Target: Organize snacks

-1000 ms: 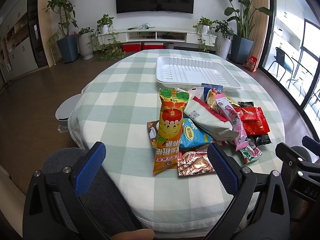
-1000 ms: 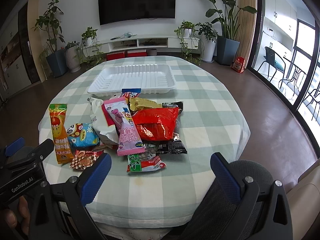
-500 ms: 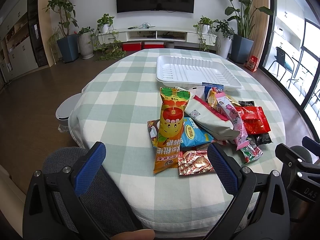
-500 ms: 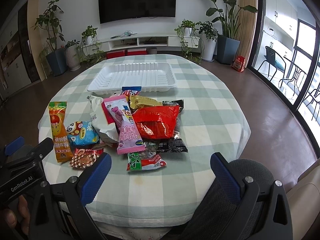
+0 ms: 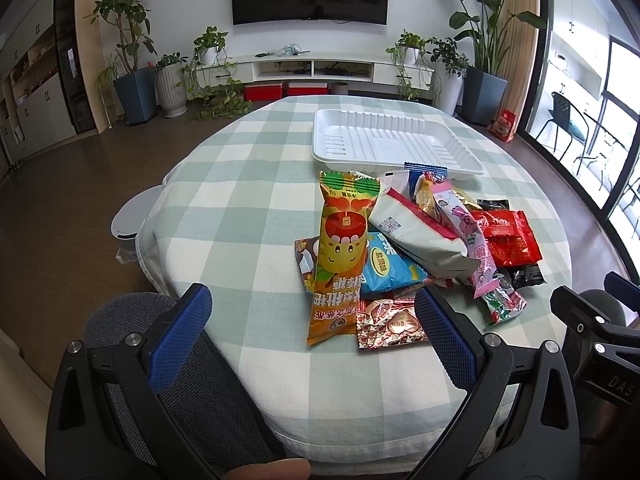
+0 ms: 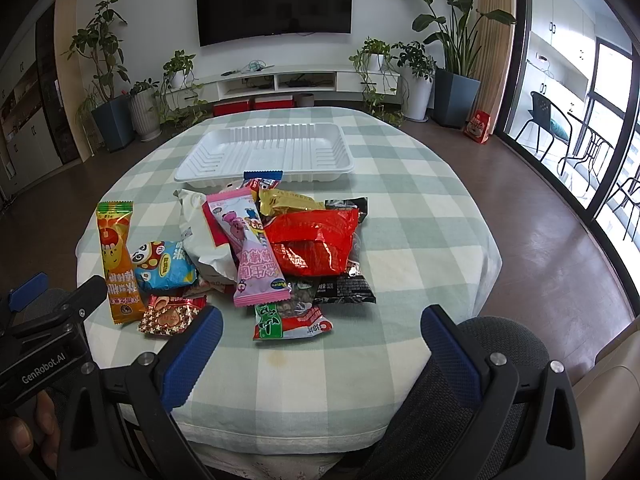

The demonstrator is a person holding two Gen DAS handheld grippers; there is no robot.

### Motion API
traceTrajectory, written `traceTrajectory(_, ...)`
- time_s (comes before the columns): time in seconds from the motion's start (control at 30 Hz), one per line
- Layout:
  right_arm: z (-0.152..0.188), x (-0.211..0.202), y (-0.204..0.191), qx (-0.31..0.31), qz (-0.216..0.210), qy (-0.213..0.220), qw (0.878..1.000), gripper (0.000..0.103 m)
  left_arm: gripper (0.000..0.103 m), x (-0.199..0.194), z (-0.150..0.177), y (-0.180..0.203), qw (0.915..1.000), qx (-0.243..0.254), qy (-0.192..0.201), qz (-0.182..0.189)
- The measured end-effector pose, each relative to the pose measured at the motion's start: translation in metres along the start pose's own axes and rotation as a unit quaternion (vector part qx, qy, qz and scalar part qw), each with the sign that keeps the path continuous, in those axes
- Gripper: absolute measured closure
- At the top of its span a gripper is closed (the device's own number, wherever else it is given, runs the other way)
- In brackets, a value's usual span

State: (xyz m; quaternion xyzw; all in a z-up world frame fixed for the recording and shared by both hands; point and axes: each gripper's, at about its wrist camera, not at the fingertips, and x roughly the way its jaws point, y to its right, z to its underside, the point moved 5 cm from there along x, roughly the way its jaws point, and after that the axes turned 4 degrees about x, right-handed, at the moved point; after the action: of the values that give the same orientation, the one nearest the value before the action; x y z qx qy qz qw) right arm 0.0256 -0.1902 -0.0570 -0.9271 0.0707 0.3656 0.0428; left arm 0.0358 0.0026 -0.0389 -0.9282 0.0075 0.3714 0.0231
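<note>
Both tongs hover at the near edge of the bench [image 5: 248, 184], jaws spread wide, nothing between them.

Left tongs [image 5: 312, 320] and right tongs [image 6: 320, 342] sit side by side; each shows in the other's view at the frame edge.

Snack pile lies straight ahead of both, mid-bench, between the tongs and the white ribbed tray [image 5: 468, 160]. Tray holds nothing; its near rim is just behind the pile, a blue-edged packet lapping against it.

Left side of pile: long orange packet [image 5: 340, 256], long axis running away from the tongs, near end pointing at the left tongs. Beside it the small red-and-silver star packet [image 5: 390, 324], just off the left tongs' right finger [image 5: 444, 332].

Right side: green-and-red packet [image 6: 292, 322], closest to the right tongs, long axis crosswise. Pink packet [image 6: 250, 248] and red foil bag [image 6: 316, 246] sit further in.

Judgement: nothing sorted yet. Orange packet falls to the left tongs, gripped across its narrow width; green-and-red one to the right.
</note>
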Motion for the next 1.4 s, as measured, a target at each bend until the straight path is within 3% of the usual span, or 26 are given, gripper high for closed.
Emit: traceTrajectory(1.4,0.0036,0.0055,-0.001,-0.002,-0.002,-0.007,1.0,0.002,0.0,0.0052,0.0054,-0.0002,1.0,0.005,-0.001,-0.005)
